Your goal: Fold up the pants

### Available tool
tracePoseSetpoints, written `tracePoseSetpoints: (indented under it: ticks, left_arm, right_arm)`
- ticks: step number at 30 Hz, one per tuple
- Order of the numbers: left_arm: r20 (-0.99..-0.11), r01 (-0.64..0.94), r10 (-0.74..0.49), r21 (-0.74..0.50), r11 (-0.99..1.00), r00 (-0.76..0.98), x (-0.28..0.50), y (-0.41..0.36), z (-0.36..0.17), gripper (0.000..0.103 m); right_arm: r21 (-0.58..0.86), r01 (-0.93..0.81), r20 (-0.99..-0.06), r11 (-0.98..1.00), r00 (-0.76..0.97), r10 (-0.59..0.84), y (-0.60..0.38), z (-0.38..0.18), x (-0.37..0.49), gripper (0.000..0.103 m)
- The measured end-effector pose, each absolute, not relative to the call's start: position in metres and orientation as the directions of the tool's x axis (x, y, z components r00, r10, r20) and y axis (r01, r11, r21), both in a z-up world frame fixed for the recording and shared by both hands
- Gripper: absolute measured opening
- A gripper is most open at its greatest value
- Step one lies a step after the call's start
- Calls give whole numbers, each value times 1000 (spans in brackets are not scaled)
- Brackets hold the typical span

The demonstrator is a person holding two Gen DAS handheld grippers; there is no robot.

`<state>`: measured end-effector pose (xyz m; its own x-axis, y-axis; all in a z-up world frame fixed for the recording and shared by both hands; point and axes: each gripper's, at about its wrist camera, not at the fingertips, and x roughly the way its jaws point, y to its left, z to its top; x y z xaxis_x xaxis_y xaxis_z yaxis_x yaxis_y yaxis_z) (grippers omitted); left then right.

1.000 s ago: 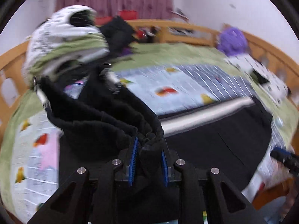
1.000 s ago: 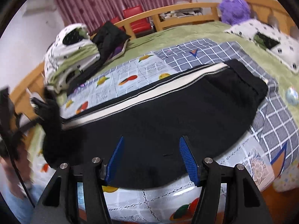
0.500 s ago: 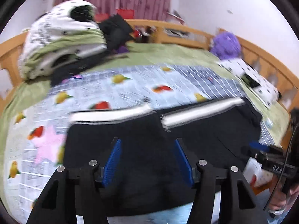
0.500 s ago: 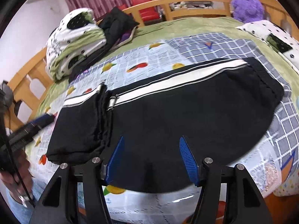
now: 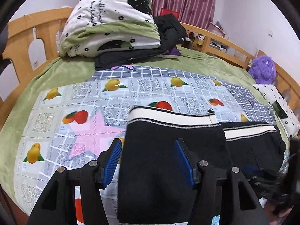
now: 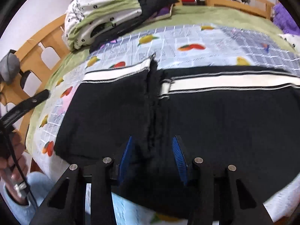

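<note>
Black pants (image 5: 168, 150) w/ white side stripe lie flat on the fruit-print sheet (image 5: 78, 101), one end folded over onto the rest; the fold edge runs as a bunched ridge straight ahead of the right gripper (image 6: 152, 156).

Left gripper (image 5: 148, 161): released, blue pads apart, nothing pinched. It hangs over the folded-over end; the left pad is past the cloth edge, over the sheet, the right pad over black fabric. White stripe lies ahead of its tips. Pink star print sits ahead-left of it.

Right gripper: jaws have just been closing but pads do not press anything; gap open, the bunched fold ridge lies between and ahead of them. Contact w/ cloth cannot be told, frame blurred.

In the right wrist view, far left of the gripper: a person's hand (image 6: 11, 161) on the other tool's handle.

Beyond both grippers, far side of bed: stacked white-and-green bedding (image 5: 112, 22) w/ dark clothing (image 5: 168, 31) beside it. Purple plush toy (image 5: 263, 69) far ahead-right of the left gripper, against the wooden bed rail (image 5: 221, 39).
</note>
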<state>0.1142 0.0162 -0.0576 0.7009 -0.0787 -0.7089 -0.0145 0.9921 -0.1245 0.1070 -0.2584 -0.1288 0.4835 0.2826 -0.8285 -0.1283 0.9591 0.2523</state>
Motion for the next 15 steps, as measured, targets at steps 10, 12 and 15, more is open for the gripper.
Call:
tracePoseSetpoints:
  ticks: [10,12,15]
  left_arm:
    - [-685,-112,-73,-221,969,725,114,70,-52,56]
    - [-693,-128,-104,-275,953,713,117,80,-55,56]
    - [-695,-141,-123,-311,940,709,117,89,-59,56]
  right_arm:
    - [435,-175,-767,883,441,466,-279,-132,90,10]
    - [409,-155,-822,899,364,437,-276,-153,90,14]
    - [360,-171,-846,917,356,398,-266,-160,87,19]
